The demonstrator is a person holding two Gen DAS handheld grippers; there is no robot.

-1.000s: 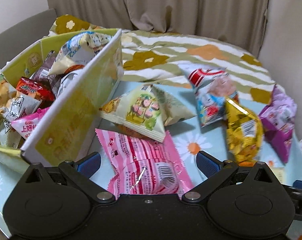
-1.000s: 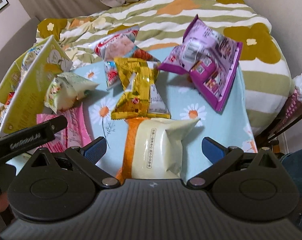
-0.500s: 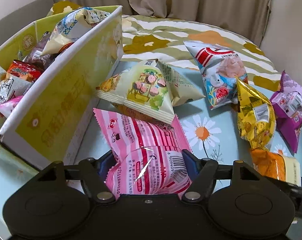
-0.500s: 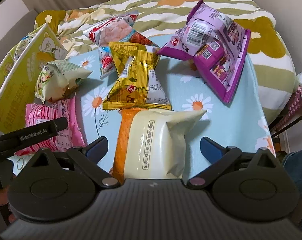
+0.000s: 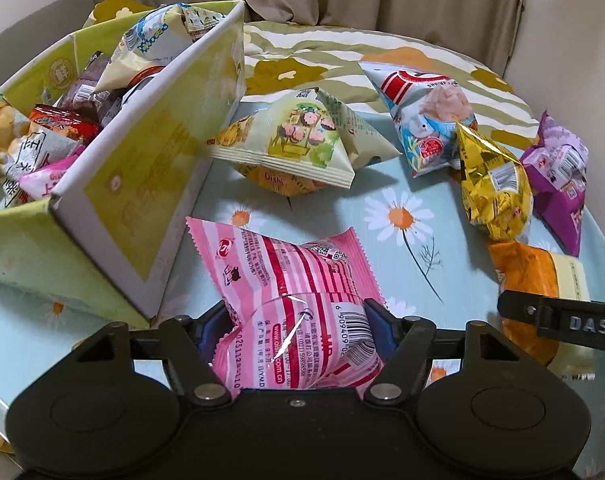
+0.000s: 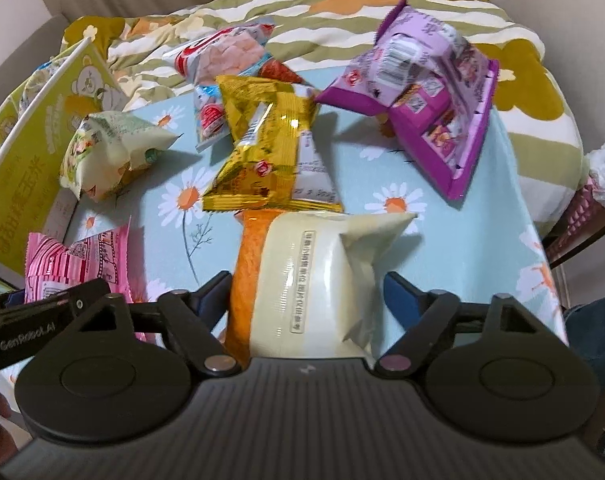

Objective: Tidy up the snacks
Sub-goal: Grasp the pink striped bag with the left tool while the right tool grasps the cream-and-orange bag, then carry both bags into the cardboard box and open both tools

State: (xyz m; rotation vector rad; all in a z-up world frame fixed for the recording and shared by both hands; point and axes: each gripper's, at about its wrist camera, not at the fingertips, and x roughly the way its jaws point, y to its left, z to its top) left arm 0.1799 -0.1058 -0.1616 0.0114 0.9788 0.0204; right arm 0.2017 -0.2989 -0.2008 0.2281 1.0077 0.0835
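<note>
My left gripper [image 5: 296, 328] is shut on a pink striped snack bag [image 5: 290, 288], squeezing its near end just above the daisy tablecloth. The bag also shows in the right wrist view [image 6: 78, 264]. My right gripper [image 6: 306, 292] has its jaws closing around a cream and orange snack bag [image 6: 314, 276]; the left finger touches it, the right finger stands a little apart. That bag shows in the left wrist view [image 5: 538, 276]. A yellow-green cardboard box [image 5: 142, 168] full of snacks stands to the left.
On the tablecloth [image 5: 414, 248] lie a pale green bag [image 5: 298, 140], a red and blue bag [image 5: 430, 120], a gold bag [image 6: 270, 152] and a purple bag [image 6: 430, 96]. A flowered quilt [image 6: 342, 12] lies behind. The table's right edge drops beside a chair [image 6: 582, 216].
My left gripper closed on the pink striped bag and lifted its near end. My right gripper moved forward over the cream and orange bag and its jaws narrowed around it.
</note>
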